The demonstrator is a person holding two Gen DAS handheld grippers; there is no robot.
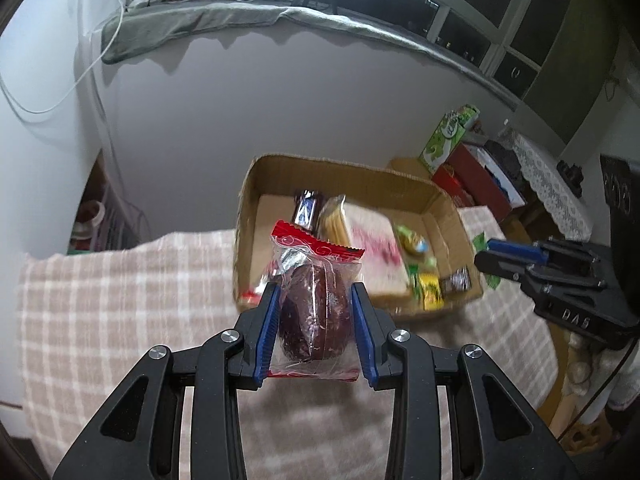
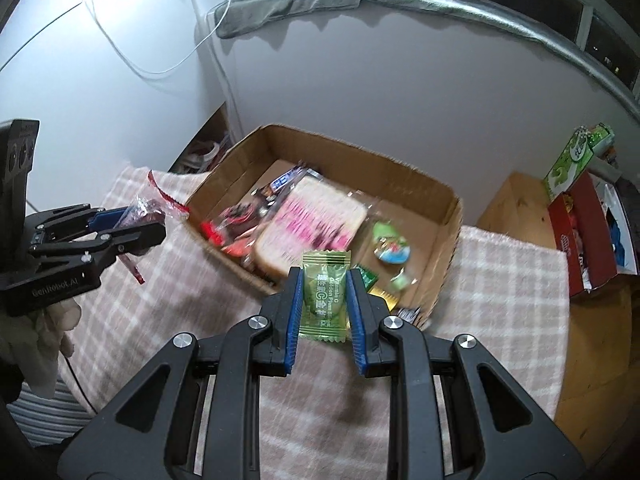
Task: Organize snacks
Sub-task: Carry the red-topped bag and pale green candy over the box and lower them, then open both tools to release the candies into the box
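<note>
My left gripper [image 1: 316, 292] is shut on a clear packet with a red top holding a dark brown cake [image 1: 314, 316], held above the checked cloth just short of the cardboard box [image 1: 344, 172]. It also shows in the right wrist view [image 2: 150, 216]. My right gripper [image 2: 325, 276] is shut on a green plum candy packet [image 2: 325, 296], held over the box's near wall [image 2: 448, 248]. The box holds a wrapped bread slice [image 2: 308, 220], a dark blue bar [image 1: 306, 208], a yellow biscuit pack [image 1: 334, 220] and several small sweets.
A pink checked cloth [image 2: 500, 280] covers the table under the box. To the right stand a red box [image 2: 580, 232] and a green carton [image 2: 568, 164] on a wooden surface [image 2: 516, 208]. A white wall rises behind, with a grey cloth on the sill.
</note>
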